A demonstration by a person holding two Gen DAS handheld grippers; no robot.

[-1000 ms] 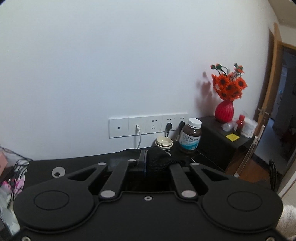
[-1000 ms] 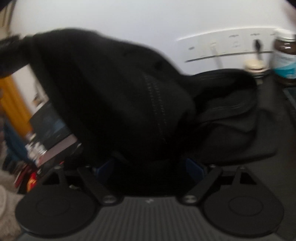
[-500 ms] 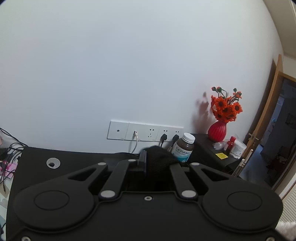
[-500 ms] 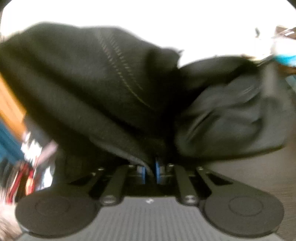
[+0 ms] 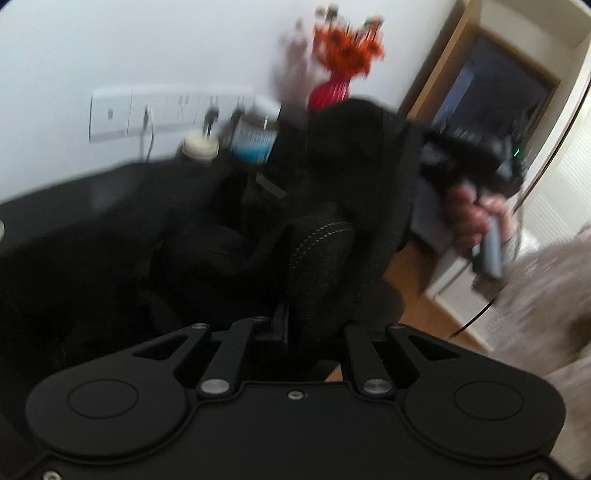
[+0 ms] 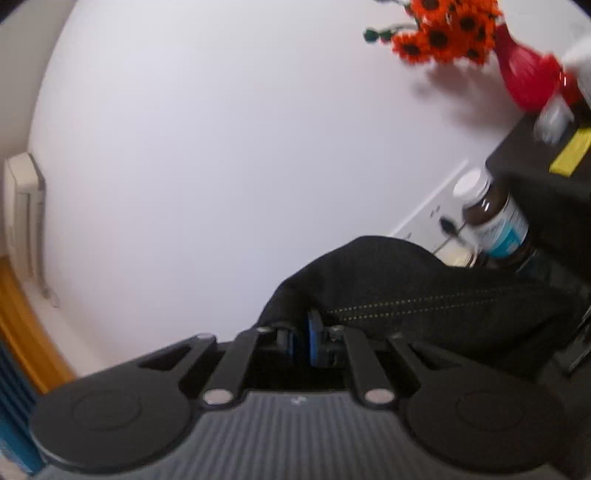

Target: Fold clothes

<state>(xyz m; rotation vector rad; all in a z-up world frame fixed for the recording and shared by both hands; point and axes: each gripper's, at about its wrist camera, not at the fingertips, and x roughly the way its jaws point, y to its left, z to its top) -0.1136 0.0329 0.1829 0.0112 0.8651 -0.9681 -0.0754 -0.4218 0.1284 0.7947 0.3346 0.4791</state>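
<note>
Though illegible, blue-white bottle label [image 6: 508, 230]

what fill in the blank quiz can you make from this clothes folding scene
1. Both tongs pinch the same ____ garment.
2. The flowers in the red vase are ____.
3. The brown bottle has a ____ cap.
4. The right tongs have ____ pads.

Missing: black; orange; white; blue

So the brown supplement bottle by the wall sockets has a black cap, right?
No. The brown supplement bottle by the wall sockets has a white cap, not black. The right wrist view shows it clearly.
</note>
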